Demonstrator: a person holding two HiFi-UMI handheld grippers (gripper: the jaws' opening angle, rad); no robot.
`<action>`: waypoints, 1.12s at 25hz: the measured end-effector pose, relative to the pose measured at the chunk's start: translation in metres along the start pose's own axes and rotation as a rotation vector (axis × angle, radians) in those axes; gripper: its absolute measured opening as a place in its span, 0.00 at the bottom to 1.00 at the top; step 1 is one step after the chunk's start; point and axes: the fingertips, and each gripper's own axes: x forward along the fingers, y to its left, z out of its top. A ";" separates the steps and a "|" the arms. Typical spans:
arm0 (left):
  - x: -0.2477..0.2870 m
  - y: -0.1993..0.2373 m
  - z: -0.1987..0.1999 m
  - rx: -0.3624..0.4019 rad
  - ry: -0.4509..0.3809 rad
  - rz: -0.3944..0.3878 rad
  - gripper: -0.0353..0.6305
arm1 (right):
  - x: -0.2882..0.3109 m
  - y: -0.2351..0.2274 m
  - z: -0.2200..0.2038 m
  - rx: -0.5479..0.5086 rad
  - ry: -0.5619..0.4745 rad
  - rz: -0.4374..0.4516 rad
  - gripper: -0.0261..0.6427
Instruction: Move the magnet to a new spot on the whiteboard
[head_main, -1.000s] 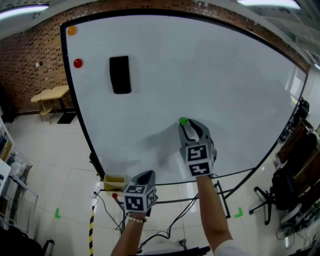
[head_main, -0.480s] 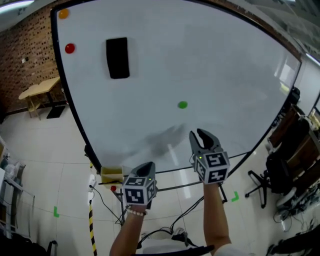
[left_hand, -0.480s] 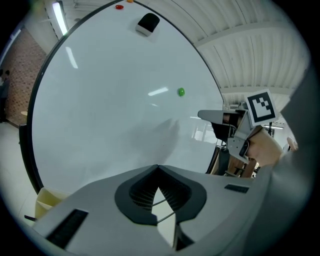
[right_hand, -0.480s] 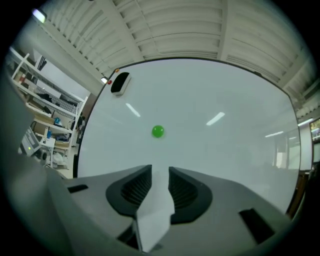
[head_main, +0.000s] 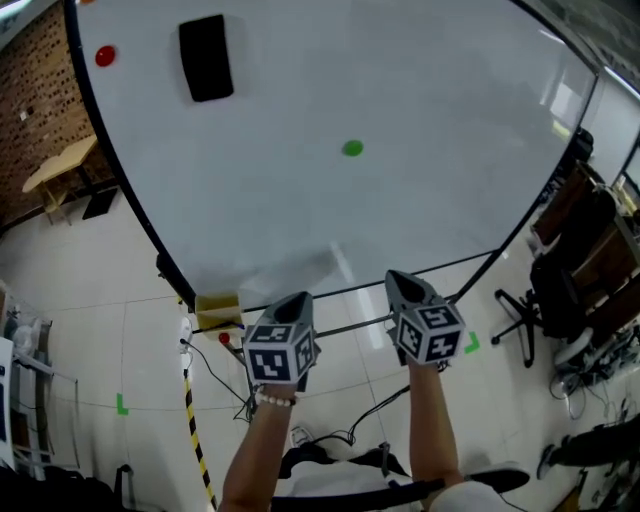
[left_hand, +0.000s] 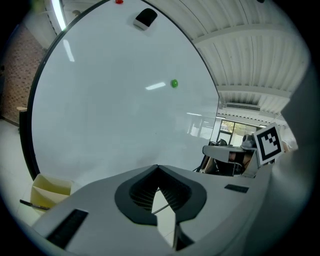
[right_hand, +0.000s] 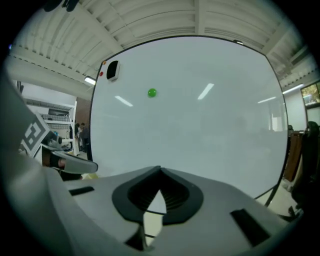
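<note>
- Head view: green magnet (head_main: 352, 148) sits alone on the whiteboard (head_main: 450, 110), about mid-board, right of and lower than the black eraser (head_main: 205, 57). A red magnet (head_main: 105, 55) is at the far left edge.
- Right gripper (head_main: 400, 278) is clenched, jaws together with nothing between them. It is low, near the board's bottom edge and well apart from the magnet.
- Left gripper (head_main: 297, 298) is also clenched and empty, level with the right one and near the yellow tray (head_main: 218, 310).
- Right gripper view: magnet is a small dot up and left of the jaw line, with bare board all around it — nothing blocks a reach.
- Handling, judged: a small round button, likely light and rigid and not fragile, with a smooth cap that is probably slippery.
- It holds to the board by magnetic pull, so expect some resistance on lifting — a weak pinch could skid off.
- Where to grip: jaws open and astride it, pads on opposite sides of the rim, close to the board face, then a firm squeeze.
</note>
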 end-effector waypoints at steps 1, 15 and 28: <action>-0.001 -0.006 -0.003 0.001 0.001 0.000 0.05 | -0.008 -0.003 -0.010 0.015 0.010 0.001 0.04; -0.042 -0.160 -0.075 -0.024 -0.017 0.084 0.05 | -0.178 -0.066 -0.086 0.134 0.023 0.093 0.04; -0.120 -0.251 -0.132 -0.030 -0.023 0.185 0.05 | -0.275 -0.040 -0.105 0.110 0.016 0.269 0.04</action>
